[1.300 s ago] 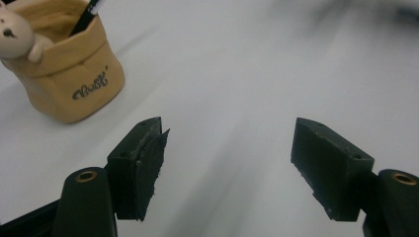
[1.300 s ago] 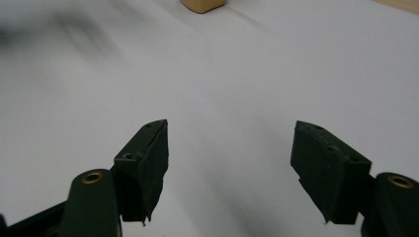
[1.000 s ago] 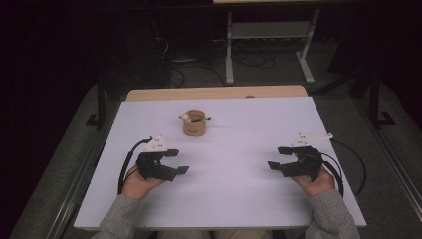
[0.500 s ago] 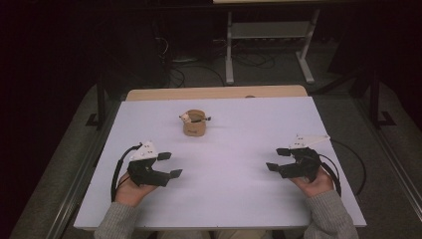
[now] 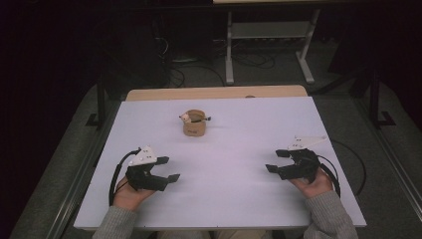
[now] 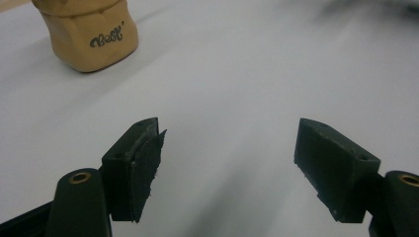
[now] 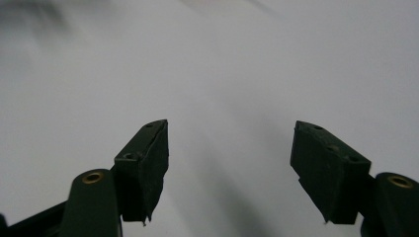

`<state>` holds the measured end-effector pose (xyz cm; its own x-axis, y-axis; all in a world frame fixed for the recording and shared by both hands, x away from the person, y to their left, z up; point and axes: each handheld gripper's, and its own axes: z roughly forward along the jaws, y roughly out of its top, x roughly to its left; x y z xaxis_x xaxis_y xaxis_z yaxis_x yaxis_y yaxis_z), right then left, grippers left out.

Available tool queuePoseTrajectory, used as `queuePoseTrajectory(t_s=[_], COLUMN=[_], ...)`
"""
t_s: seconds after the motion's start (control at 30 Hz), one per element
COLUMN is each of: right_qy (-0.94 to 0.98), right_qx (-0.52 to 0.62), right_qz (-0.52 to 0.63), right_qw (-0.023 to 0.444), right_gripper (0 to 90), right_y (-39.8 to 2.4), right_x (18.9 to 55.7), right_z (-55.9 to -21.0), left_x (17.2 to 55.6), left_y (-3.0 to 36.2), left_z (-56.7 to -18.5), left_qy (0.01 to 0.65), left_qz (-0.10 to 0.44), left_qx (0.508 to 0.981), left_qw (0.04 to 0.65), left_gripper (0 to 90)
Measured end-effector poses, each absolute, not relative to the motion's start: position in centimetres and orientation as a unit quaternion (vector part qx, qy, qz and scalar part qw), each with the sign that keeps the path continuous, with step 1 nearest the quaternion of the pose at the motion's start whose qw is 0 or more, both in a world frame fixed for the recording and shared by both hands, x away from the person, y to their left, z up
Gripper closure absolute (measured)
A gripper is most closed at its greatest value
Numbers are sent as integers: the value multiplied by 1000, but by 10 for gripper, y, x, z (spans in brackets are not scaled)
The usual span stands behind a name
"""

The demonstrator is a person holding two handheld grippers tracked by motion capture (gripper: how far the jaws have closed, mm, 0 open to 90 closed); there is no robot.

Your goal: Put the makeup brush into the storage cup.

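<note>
White table top [image 5: 224,164] fills most of the high view, with a strip of light wood [image 5: 214,93] along its far edge; a small tan cup [image 5: 194,123] stands on the white part, nearer the far edge and a bit to the left of the middle (something small and pale pokes over its rim, too tiny to tell what). The left gripper [image 5: 164,169] sits low over the table near the front left corner, held in the person's left hand [image 5: 130,195]; its jaws stand wide apart with nothing between them. In the left gripper view the cup [image 6: 89,34] is up in the top left corner, well apart from the jaws, and it has dark curly writing on its side. The right gripper [image 5: 277,162] is near the front right, held in the right hand [image 5: 313,185]; its jaws are wide too, with just bare white table [image 7: 222,89] in between. Both grippers point toward the middle of the table, well apart from each other and from the cup.
</note>
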<state>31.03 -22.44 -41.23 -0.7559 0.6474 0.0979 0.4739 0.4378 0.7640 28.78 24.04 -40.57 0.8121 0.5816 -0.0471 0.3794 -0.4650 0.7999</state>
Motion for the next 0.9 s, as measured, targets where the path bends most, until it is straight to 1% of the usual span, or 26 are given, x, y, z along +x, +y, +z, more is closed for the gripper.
queuePoseTrajectory(t_s=[0.9], right_qy=[843], right_qx=[333], right_qz=[409], right_qw=[109], right_gripper=[297], right_y=[-225], right_x=[308], right_z=[-414], left_x=[285], left_y=[241], left_z=[-407], left_qy=[275], left_qz=[120], left_qx=[848], left_qw=[437], left_gripper=[246])
